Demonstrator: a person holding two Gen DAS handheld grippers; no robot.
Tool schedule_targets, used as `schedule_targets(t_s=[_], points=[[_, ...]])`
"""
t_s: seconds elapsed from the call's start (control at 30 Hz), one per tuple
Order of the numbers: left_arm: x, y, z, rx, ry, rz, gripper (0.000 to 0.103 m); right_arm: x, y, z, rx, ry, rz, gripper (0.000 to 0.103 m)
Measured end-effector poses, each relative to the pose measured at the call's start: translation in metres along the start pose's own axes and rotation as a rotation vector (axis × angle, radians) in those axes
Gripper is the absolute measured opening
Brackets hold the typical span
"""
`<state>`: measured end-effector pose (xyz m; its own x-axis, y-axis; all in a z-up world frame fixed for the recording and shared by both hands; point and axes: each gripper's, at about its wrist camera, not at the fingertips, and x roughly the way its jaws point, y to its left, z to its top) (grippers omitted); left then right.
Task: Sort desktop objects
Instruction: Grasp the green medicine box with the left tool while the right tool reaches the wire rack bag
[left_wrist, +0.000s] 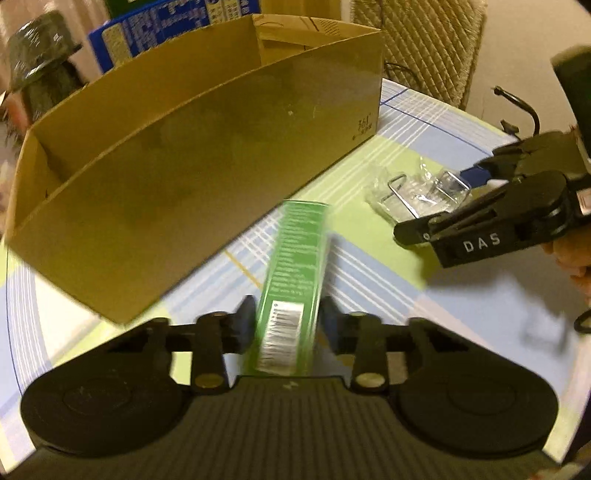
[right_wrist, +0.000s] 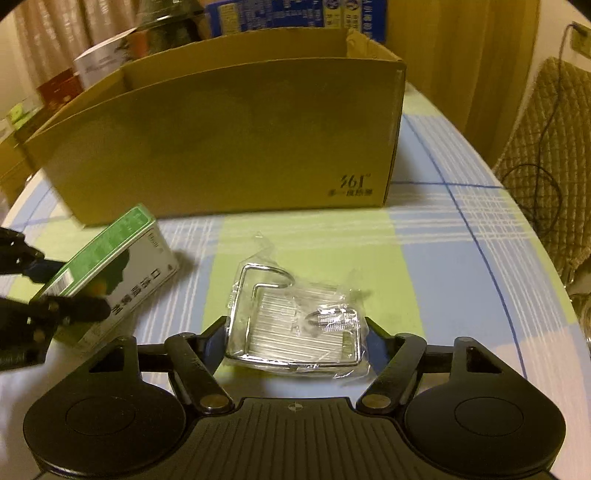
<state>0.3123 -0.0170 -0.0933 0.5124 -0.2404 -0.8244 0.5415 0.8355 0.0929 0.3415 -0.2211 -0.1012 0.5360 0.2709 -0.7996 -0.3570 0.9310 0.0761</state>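
Green carton: light, stiff; our left hand-held gripper pinches its sides. Bagged wire rack (slippery film) lies between our right hand-held gripper's spread fingers.

Matt brown cardboard box; glossy printed-card green carton; shiny wire rack in clear crinkly plastic; checked cloth over desk.

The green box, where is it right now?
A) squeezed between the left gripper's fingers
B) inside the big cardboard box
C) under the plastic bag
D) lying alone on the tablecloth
A: the left gripper has its two fingers pressed against both sides of the green box, which is outside the cardboard box and apart from the plastic bag.
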Motion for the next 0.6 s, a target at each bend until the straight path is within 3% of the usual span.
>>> schedule_targets(t_s=[0.3, 0.4, 0.6], points=[[-0.039, -0.038, -0.031, -0.260, -0.003, 0.026, 0.025, -0.042, 0.006, -0.054, -0.115, 0.028, 0.035, 0.070], [-0.049, -0.058, -0.043, -0.287, -0.021, 0.059, 0.025, -0.049, 0.008, -0.068, -0.159, 0.019, 0.042, 0.071], [-0.059, -0.082, -0.057, -0.303, -0.065, 0.123, 0.028, -0.060, 0.006, -0.082, -0.120, -0.025, 0.030, 0.081]])
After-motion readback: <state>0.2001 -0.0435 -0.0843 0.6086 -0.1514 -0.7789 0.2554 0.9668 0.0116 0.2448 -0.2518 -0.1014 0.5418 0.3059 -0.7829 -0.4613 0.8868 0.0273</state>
